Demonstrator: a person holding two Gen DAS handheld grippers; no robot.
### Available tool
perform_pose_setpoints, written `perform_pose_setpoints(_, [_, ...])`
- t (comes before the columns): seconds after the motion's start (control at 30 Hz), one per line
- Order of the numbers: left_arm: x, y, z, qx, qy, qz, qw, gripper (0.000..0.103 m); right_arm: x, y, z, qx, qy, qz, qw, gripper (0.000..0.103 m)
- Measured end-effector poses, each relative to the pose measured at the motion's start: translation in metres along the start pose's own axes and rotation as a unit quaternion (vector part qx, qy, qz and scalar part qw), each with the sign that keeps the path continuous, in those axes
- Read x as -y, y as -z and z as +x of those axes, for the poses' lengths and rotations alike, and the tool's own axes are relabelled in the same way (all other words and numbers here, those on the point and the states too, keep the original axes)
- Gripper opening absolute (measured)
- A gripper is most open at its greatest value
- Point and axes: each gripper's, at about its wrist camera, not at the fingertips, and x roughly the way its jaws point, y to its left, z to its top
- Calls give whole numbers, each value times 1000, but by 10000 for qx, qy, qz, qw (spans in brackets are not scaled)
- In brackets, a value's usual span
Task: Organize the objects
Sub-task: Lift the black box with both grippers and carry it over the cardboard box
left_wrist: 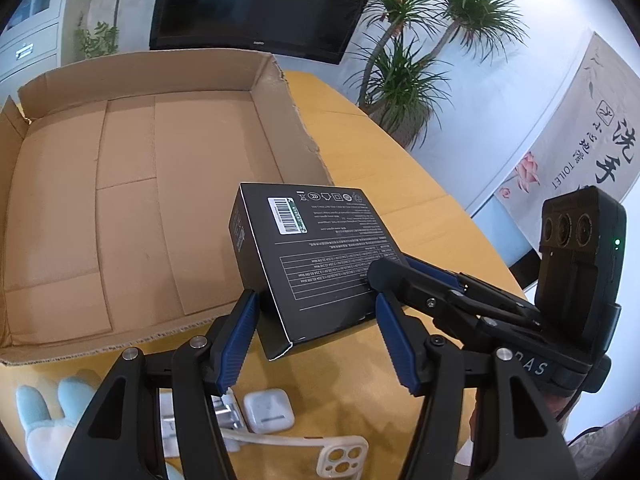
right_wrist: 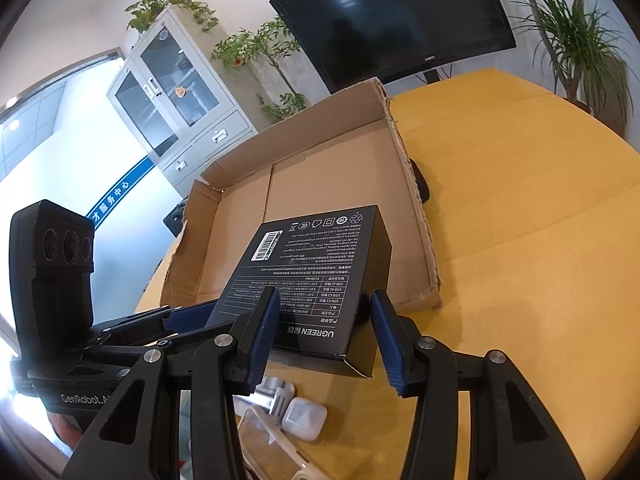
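A black UGREEN box (left_wrist: 316, 256) is held in the air above the yellow table, at the near right corner of a shallow empty cardboard tray (left_wrist: 132, 200). Both grippers clamp it. My left gripper (left_wrist: 316, 304) has its blue pads on the box's two sides. My right gripper (right_wrist: 324, 308) also shows in the left wrist view (left_wrist: 384, 276), with one finger over the box's top face. In the right wrist view the box (right_wrist: 316, 280) sits between the pads, tilted over the tray (right_wrist: 320, 184).
Below the box lie a white earbuds case (left_wrist: 268, 410), a white phone case (left_wrist: 340, 456), a small metal part (left_wrist: 226, 412) and a light blue plush toy (left_wrist: 44, 424). A black TV (left_wrist: 260, 4) and potted plants (left_wrist: 404, 68) stand beyond the yellow table (left_wrist: 400, 184).
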Motion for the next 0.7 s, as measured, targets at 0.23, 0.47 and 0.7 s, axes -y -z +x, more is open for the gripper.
perform_pose_setpoints(0.23, [-11,-11,5,48,-45,-77,9999,57,0,-16,20,-50,-48,-33,10000,46])
perform_pose_setpoints(0.47, [-22,-19,15,33,-62,-130,9999,57,2,-28,39,-122,-41,-112,9999,46])
perform_pose_setpoints(0.7, [-37,-26,31,9,-121,-261,9996,57,9,-38,69,-223,20,-180,9996,43])
